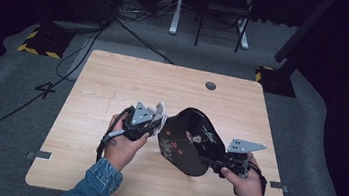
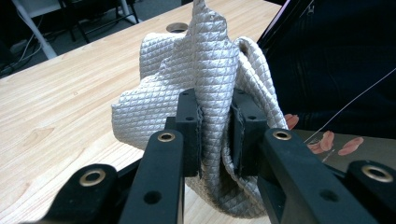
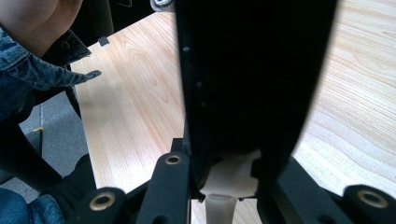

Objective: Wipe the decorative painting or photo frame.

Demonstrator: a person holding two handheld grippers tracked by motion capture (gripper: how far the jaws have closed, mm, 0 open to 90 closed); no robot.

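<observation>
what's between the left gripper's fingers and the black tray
A bunched silver quilted cloth, clamped between the fingers, sits against the black tray; the left gripper view shows it.

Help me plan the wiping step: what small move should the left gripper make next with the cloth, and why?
Probably ease the left gripper sideways so the grey cloth presses on the black tray's patterned face. Its jaws are shut on the cloth, which sits right at the tray's edge, and the right gripper holds the tray tilted up off the table.

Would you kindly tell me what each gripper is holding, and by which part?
Left gripper pinches a bunched grey quilted cloth mid-fold; right gripper clamps the black lacquered tray by its rim.
</observation>
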